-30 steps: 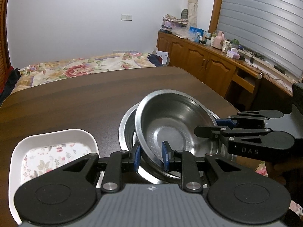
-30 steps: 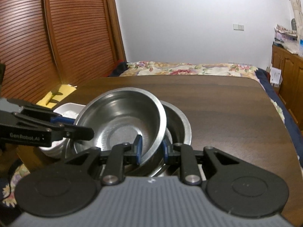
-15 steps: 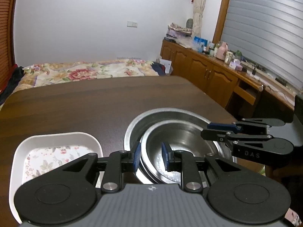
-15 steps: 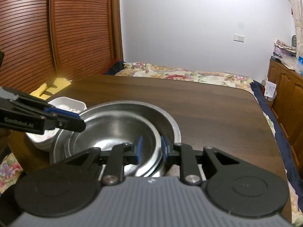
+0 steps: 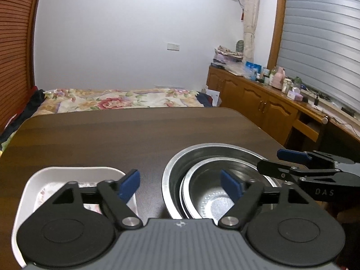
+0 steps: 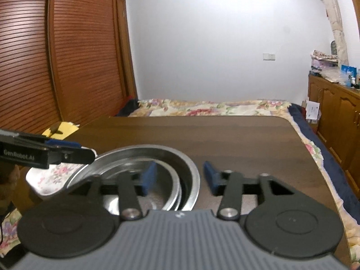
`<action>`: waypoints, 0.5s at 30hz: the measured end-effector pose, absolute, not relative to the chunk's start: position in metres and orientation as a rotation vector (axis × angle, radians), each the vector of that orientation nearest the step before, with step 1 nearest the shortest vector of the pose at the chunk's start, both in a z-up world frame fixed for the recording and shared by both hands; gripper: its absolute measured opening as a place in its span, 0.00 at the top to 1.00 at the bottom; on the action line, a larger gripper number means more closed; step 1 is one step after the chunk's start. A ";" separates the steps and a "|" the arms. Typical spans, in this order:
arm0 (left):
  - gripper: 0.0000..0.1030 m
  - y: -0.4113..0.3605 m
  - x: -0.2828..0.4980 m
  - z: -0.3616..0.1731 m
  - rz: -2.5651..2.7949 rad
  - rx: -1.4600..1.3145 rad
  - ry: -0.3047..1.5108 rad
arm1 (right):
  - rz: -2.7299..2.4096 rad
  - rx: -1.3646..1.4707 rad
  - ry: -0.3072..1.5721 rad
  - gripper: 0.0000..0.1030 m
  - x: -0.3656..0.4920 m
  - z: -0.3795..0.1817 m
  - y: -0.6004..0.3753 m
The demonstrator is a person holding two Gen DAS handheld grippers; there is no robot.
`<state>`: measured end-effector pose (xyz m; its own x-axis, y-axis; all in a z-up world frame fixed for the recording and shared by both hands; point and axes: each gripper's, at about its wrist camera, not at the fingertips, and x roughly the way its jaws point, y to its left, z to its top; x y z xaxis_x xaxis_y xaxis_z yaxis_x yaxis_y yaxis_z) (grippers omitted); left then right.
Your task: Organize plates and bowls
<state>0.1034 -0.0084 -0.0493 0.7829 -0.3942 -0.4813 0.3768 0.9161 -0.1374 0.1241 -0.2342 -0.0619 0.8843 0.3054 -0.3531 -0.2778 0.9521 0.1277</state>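
white dish (image 5: 45, 175) partly hidden behind left hand-held gripper (image 5: 180, 183), nested bowls' (image 5: 209, 193) near rims hidden

The room was lit evenly by soft indoor light, and the white wall (image 5: 117, 45) was rendered a cool bluish grey in both views. Dull highlights were caught on the steel bowls (image 5: 213, 193), while the dark table (image 6: 225, 139) was left with only a faint sheen and no hard shadows. Strong fisheye bending was seen at the edges, where the slatted wardrobe doors (image 6: 45, 56) and window blind (image 5: 321, 33) were curved, and the corners were darkened. The near gripper bodies were softly blurred, and fine grain was visible throughout.
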 end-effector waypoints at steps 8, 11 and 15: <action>0.19 -0.015 0.100 -0.055 -0.412 -0.037 0.525 | 0.282 0.137 0.375 0.26 0.131 -0.081 -0.237; 0.28 -0.017 0.100 -0.056 -0.419 -0.043 0.532 | 0.283 0.153 0.379 0.26 0.131 -0.085 -0.236; 0.41 -0.018 0.100 -0.058 -0.427 -0.035 0.541 | 0.285 0.170 0.384 0.26 0.131 -0.090 -0.233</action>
